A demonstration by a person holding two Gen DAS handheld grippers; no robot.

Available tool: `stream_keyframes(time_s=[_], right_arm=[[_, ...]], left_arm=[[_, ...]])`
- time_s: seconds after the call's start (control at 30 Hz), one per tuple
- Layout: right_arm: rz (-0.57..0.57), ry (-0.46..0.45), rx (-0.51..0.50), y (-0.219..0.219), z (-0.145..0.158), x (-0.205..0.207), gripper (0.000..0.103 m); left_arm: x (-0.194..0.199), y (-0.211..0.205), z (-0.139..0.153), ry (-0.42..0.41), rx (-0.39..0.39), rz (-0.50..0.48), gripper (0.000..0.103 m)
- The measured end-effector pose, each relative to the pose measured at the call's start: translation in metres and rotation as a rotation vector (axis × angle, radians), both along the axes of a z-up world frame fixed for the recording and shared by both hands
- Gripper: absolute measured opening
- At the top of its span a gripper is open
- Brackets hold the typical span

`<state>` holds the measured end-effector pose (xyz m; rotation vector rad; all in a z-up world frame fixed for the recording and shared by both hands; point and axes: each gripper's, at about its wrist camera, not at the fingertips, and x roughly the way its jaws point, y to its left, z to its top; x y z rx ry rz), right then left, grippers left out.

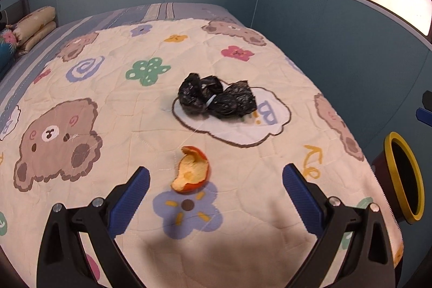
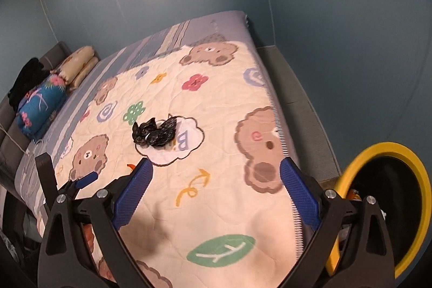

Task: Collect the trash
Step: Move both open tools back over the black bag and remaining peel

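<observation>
Both grippers, left gripper (image 1: 216, 177) and right gripper (image 2: 216, 174), are held wide open and empty above the quilt (image 1: 108, 99). Orange peel (image 1: 191, 170) is seen just before the left gripper, a black bag (image 1: 216, 99) beyond the peel, a yellow-rimmed bin (image 2: 383, 209) beside the quilt's right edge.

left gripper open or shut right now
Open. In the left wrist view the left gripper has its two blue fingers spread wide, holding nothing, with the orange peel lying on the quilt between them.

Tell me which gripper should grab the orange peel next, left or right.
Left. The orange peel lies just ahead of the open left gripper, between its fingers' line. The right gripper, also open, points farther right toward the yellow-rimmed bin, with the peel barely visible beside its left finger.
</observation>
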<state>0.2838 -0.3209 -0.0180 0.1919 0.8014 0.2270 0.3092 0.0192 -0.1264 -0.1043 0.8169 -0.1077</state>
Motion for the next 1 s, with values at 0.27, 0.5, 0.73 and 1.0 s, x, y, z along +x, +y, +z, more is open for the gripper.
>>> stream_keyframes(time_s=[0.27, 0.5, 0.73, 1.0], right_arm=[[0.058, 0.052, -0.018, 0.041, -0.025, 0.037, 0.091], [0.137, 0.090, -0.032, 0.081, -0.050, 0.071, 0.091], [0.265, 0.131, -0.025, 0.122, -0.067, 0.114, 0.091], [0.448, 0.128, -0.154, 0.189, -0.082, 0.155, 0.091]], left_arm=[[0.015, 0.019, -0.020, 0.051, -0.019, 0.018, 0.095], [0.029, 0.025, -0.036, 0.092, -0.048, 0.025, 0.095], [0.044, 0.025, -0.052, 0.133, -0.101, 0.016, 0.095], [0.056, 0.034, -0.070, 0.170, -0.235, 0.031, 0.095]])
